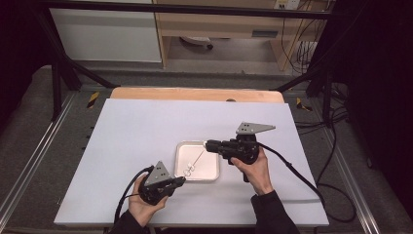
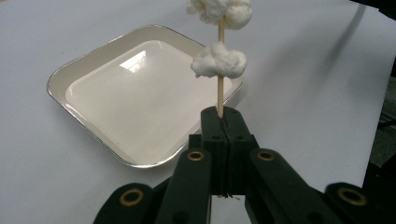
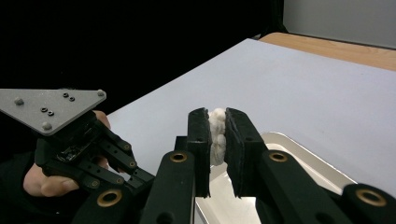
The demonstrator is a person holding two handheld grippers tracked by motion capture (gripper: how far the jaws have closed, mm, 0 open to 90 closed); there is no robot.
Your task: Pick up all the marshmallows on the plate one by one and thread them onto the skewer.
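My left gripper (image 1: 181,180) (image 2: 223,119) is shut on the lower end of a thin wooden skewer (image 1: 197,159) (image 2: 219,93). The skewer rises over a shallow white tray (image 1: 209,168) (image 2: 130,107) and carries two white fluffy lumps (image 1: 189,169) (image 2: 218,63). My right gripper (image 1: 207,145) (image 3: 217,135) hovers above the tray's far right corner, at the skewer's upper end. Its jaws are shut on another white fluffy lump (image 3: 217,133). Whether that lump sits on the skewer I cannot tell.
The tray (image 3: 299,158) lies near the middle of a white table top (image 1: 136,131), which has a wooden strip (image 1: 195,94) along its far edge. Black cables trail from both grippers toward the near edge. The left gripper's grey plate (image 3: 51,107) is close at the left in the right gripper view.
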